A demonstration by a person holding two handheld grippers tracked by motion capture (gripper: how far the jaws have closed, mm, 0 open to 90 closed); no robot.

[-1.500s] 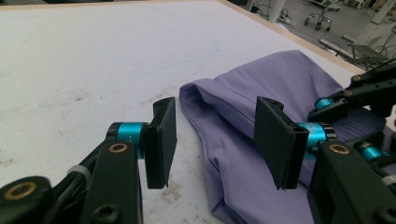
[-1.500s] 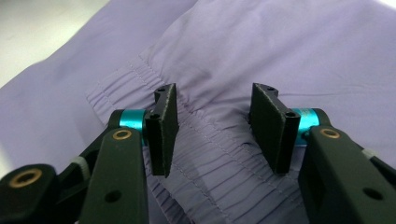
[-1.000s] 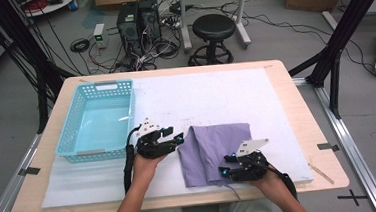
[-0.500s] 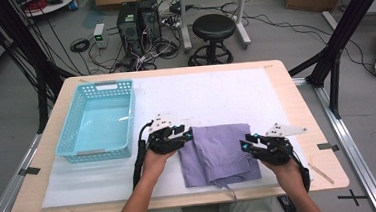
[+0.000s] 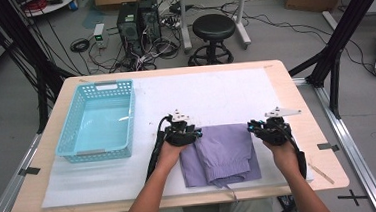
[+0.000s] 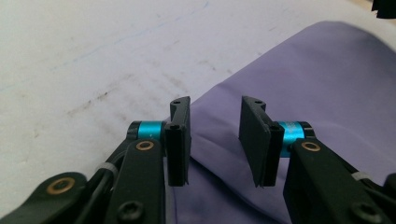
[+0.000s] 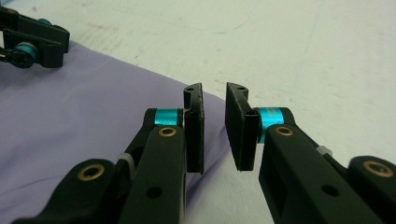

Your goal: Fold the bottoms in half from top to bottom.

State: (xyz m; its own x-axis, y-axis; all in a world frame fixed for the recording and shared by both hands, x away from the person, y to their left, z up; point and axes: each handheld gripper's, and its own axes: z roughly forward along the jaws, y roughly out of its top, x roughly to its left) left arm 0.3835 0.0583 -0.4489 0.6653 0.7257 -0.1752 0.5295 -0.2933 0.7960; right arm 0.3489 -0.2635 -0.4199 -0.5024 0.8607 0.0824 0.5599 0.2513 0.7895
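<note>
The left gripper [image 5: 194, 133] and right gripper [image 5: 253, 127] flank the folded purple cloth garment [image 5: 224, 153], jaws narrowing, gripping nothing yet.

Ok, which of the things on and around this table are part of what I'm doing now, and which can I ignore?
In play:
- purple cloth, folded on the white mat
- left gripper at its far left corner, jaws closing, not yet pinching
- right gripper at its far right corner, the same

Lying about:
- empty blue basket
- stool
- computer towers
</note>
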